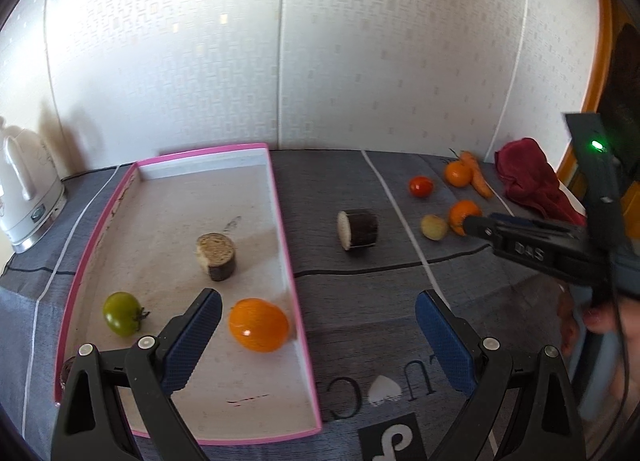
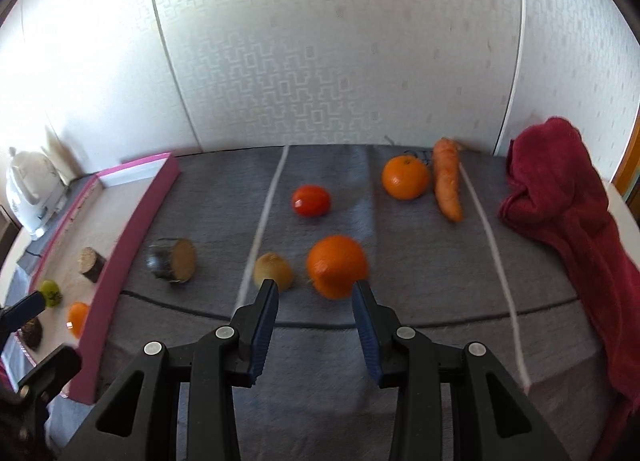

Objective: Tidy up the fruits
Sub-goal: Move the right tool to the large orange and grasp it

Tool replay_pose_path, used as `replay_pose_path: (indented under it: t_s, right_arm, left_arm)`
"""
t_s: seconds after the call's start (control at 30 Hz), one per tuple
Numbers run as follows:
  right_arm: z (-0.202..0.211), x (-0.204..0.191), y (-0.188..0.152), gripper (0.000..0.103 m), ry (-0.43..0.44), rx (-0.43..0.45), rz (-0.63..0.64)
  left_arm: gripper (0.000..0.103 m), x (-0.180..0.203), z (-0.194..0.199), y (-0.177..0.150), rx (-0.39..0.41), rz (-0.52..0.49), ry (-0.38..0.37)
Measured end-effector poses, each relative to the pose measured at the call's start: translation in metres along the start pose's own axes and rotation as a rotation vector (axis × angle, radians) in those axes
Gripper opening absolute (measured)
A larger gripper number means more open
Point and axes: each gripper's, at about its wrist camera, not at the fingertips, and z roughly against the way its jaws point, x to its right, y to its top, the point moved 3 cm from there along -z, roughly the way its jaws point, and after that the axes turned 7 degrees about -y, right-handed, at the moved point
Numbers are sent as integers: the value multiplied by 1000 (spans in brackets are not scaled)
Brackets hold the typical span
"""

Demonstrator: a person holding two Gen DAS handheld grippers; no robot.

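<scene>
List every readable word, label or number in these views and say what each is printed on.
"DAS": raised letters on the right gripper body, left wrist view.
"UCC", seen upside down, beside a white heart: printed on the grey tablecloth.
Small badge on the white kettle: too small to read.
Right wrist view: no text.

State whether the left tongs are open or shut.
Open: the left tongs have their fingers spread wide and hold nothing, over the pink tray's edge.

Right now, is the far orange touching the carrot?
Apart. The right wrist view shows a strip of grey cloth between the far orange and the carrot; they lie side by side.
</scene>
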Motion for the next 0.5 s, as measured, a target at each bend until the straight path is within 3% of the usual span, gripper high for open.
replay_pose_path:
  t_s: [0.13, 0.5]
  right_arm:
    - [-17, 5, 8, 39, -29, -12, 0]
    - [-38, 7, 8, 38, 34, -52, -59]
  left_arm:
    - [98, 5, -1, -2, -5, -26, 6]
    - [98, 8, -5, -4, -20, -25, -3]
